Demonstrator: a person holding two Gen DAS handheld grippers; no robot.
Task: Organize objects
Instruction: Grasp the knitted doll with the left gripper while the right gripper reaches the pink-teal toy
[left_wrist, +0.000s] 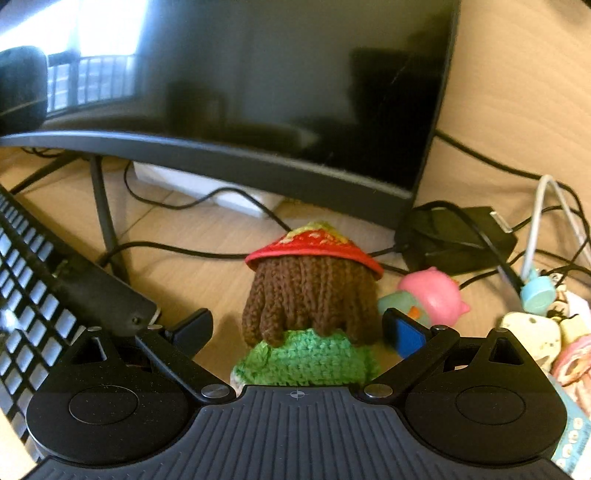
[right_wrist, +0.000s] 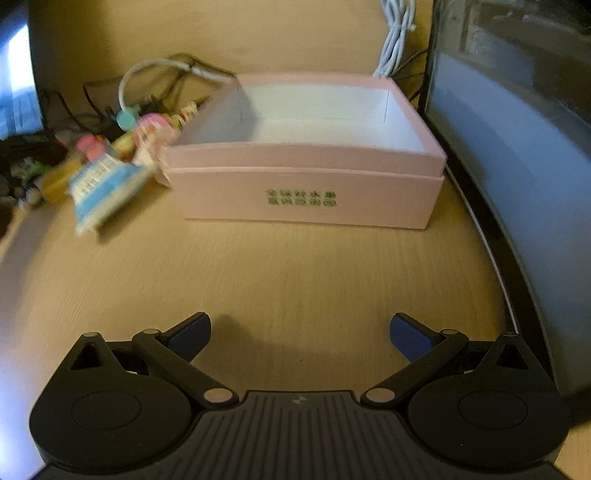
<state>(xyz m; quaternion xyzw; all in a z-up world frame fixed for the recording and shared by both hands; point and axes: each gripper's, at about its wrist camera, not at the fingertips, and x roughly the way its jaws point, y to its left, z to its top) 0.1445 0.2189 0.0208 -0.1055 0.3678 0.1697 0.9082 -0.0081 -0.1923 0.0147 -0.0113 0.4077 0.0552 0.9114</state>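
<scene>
In the left wrist view a crocheted doll (left_wrist: 310, 306) with brown hair, a red hat and a green body stands on the wooden desk, between the fingers of my left gripper (left_wrist: 299, 328). The jaws stand wide apart and do not touch it. A pink and teal toy (left_wrist: 430, 295) lies just right of the doll. In the right wrist view my right gripper (right_wrist: 300, 338) is open and empty above bare desk. An open pink box (right_wrist: 306, 184) with a white inside stands ahead of it. A pile of small toys and packets (right_wrist: 107, 173) lies left of the box.
A curved monitor (left_wrist: 258, 92) stands behind the doll, a keyboard (left_wrist: 26, 295) at the left, and a black adapter (left_wrist: 458, 240) with tangled cables at the right. More small toys (left_wrist: 546, 332) lie at the right edge. A second monitor (right_wrist: 517, 166) borders the box's right side.
</scene>
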